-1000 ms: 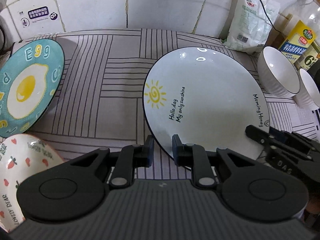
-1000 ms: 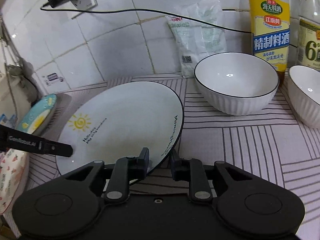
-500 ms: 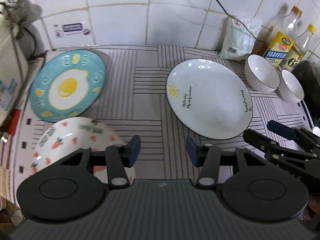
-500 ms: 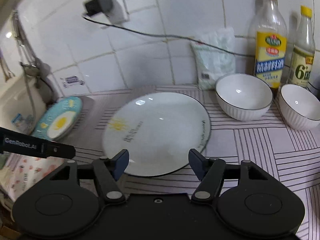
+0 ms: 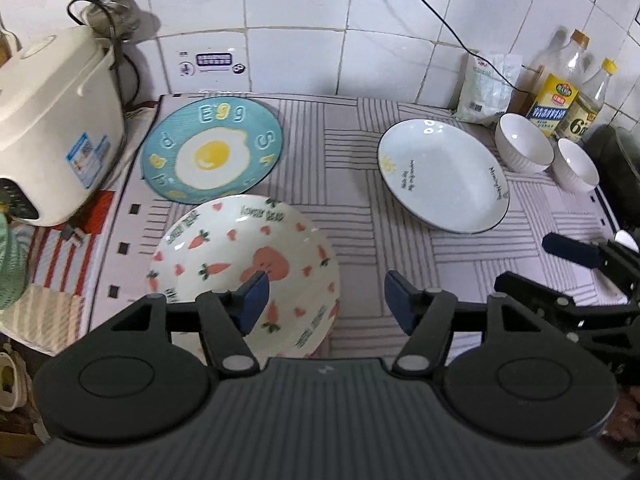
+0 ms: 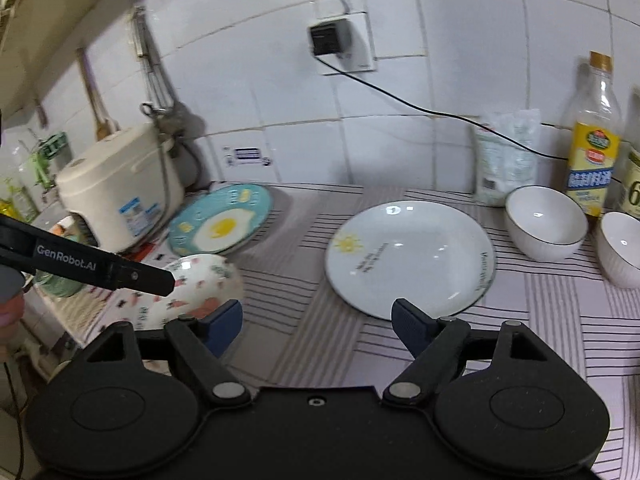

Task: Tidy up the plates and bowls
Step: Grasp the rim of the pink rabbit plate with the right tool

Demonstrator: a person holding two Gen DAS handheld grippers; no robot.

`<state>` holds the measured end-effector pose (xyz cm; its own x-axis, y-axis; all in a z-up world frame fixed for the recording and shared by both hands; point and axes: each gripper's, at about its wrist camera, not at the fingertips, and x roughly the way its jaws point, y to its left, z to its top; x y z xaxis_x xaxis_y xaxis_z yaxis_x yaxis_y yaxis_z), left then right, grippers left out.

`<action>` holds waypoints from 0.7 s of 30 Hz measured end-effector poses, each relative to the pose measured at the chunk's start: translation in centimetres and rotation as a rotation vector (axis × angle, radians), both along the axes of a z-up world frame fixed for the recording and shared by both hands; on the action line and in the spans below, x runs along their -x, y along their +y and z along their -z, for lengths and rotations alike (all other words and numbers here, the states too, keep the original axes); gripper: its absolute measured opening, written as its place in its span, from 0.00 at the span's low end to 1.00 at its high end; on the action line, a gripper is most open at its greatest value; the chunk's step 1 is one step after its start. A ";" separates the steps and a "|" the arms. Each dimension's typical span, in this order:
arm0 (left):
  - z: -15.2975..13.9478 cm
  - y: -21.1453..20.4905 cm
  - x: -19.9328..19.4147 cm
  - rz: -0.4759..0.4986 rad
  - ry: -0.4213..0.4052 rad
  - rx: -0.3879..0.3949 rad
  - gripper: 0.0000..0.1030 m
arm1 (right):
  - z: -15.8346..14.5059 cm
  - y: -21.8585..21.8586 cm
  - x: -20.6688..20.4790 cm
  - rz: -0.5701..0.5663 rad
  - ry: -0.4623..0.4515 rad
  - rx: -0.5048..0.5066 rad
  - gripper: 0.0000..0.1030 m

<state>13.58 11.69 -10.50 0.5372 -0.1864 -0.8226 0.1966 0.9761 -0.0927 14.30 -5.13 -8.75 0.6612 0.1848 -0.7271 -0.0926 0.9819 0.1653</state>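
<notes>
We hold both grippers above the counter's point(image 5: 352, 208) front edge, empty. Left gripper point(image 5: 324, 300): jaws opening, fairly wide, nothing between them. Right gripper point(image 6: 316, 320): jaws opening, wide, nothing between them.

Nearest, at the front left of the counter, is the carrot plate point(image 5: 240, 256). Just behind it, touching or slightly overlapped by it, lies the egg plate point(image 5: 212, 152) at the back left, beside the rice cooker point(image 5: 52, 120).

The sun plate point(image 6: 408, 256) lies flat in the right half, well apart from those two. Two white bowls point(image 6: 544, 220) point(image 6: 620, 248) stand upright side by side near the back right corner, just right of the sun plate. Behind them, bottles point(image 6: 592, 148) and a bag point(image 6: 504, 156) stand against the tiles.
</notes>
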 end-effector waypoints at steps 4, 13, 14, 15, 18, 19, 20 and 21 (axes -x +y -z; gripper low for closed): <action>0.4 1.4 0.9 0.004 0.003 -0.018 0.68 | -0.2 1.6 0.5 -0.043 -0.012 0.009 0.83; 3.2 5.6 1.5 -0.067 0.024 -0.037 0.69 | 1.5 4.3 0.9 -0.101 -0.051 0.003 0.85; 3.6 6.1 1.5 -0.075 0.027 -0.038 0.69 | 1.9 4.6 1.0 -0.100 -0.068 0.001 0.85; 4.0 6.6 1.5 -0.081 0.029 -0.042 0.69 | 2.3 4.9 1.2 -0.097 -0.084 0.001 0.86; 5.2 8.0 1.4 -0.089 0.024 -0.061 0.69 | 3.5 5.8 1.2 -0.104 -0.096 0.006 0.86; 5.6 8.4 1.3 -0.086 0.026 -0.063 0.69 | 3.8 6.1 1.1 -0.113 -0.091 0.004 0.86; 6.0 8.8 1.1 -0.087 0.029 -0.063 0.69 | 4.2 6.4 0.9 -0.119 -0.087 0.002 0.86; 6.4 9.1 1.0 -0.087 0.031 -0.060 0.69 | 4.6 6.7 0.6 -0.117 -0.082 -0.001 0.86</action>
